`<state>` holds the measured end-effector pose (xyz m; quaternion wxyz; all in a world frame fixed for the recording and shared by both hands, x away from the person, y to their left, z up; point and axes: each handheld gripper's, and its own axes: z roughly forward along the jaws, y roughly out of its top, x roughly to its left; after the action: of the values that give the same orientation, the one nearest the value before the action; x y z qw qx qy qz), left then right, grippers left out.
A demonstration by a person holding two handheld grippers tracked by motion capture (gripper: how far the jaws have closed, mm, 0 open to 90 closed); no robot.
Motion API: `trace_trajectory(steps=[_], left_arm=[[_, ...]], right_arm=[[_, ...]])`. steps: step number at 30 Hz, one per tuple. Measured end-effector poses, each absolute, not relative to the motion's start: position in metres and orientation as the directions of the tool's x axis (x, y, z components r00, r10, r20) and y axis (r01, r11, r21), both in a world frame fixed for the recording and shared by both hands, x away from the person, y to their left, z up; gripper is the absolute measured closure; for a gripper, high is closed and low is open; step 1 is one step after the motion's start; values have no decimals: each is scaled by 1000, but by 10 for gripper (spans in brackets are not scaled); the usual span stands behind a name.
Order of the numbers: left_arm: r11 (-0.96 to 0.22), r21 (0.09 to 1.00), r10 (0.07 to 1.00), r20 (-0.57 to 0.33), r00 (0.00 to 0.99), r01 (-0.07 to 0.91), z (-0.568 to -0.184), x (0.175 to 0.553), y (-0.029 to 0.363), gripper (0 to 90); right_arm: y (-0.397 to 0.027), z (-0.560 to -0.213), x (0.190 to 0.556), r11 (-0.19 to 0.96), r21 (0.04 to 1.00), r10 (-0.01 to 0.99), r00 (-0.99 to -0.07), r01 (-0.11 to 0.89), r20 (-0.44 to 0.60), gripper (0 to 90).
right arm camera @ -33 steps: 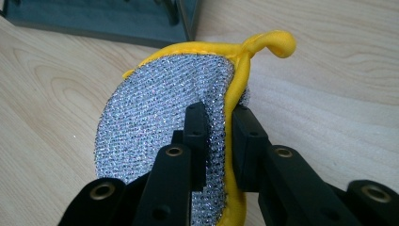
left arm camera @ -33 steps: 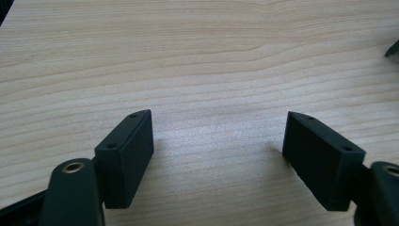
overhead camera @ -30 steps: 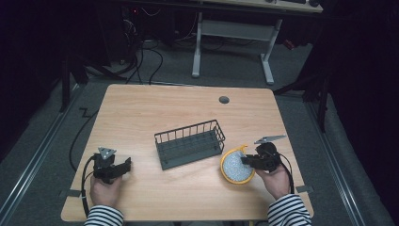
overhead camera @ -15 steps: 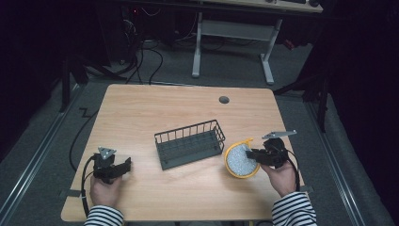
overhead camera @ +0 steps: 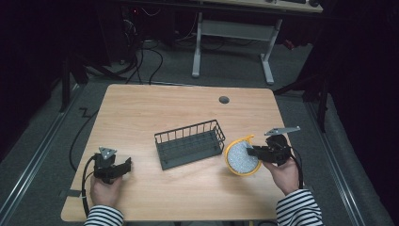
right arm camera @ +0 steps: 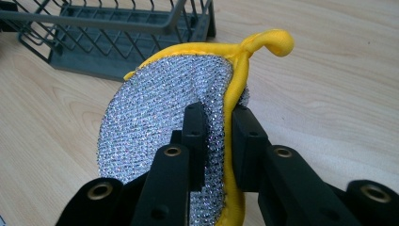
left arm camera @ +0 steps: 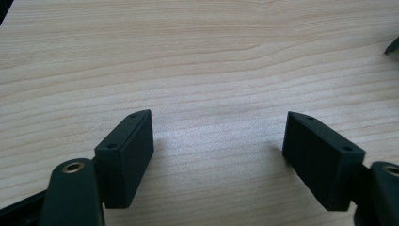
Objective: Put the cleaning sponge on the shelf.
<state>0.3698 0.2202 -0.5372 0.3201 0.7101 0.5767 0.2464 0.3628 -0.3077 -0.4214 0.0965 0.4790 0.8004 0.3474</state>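
A round scouring pad (overhead camera: 242,157) with a silver mesh face and yellow rim hangs tilted just above the table, right of the wire basket (overhead camera: 189,143). My right gripper (overhead camera: 256,151) is shut on the pad's edge; in the right gripper view both jaws pinch the yellow rim of the pad (right arm camera: 160,117), with the basket (right arm camera: 113,33) behind it. My left gripper (overhead camera: 123,166) rests at the table's front left, open, with bare wood between its fingers (left arm camera: 127,155).
The dark wire basket stands empty at the table's middle. A small round grommet hole (overhead camera: 224,100) lies near the far edge. The table (overhead camera: 141,113) has a wooden top; dark floor, cables and a desk frame lie beyond it.
The right gripper has lifted the scouring pad off the table and tipped it up on edge. The left gripper has stayed where it was.
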Motion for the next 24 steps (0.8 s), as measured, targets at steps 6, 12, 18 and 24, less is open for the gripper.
trace_trajectory(steps=[6,12,18,24], left_arm=[[-129,739,977,-21,213,661,-537,370,220,257],[-127,739,977,-21,211,661,-537,370,220,262],[-127,740,977,-21,211,661,-537,370,220,262],[-125,741,977,-23,211,660,-537,370,221,262]], right_arm=[[-303,-406,368,316,664,827,-540,677,156,781],[-295,-391,376,337,674,818,-559,657,136,781],[-288,-375,382,338,703,802,-582,626,133,780],[-277,-367,392,334,714,797,-589,615,136,778]])
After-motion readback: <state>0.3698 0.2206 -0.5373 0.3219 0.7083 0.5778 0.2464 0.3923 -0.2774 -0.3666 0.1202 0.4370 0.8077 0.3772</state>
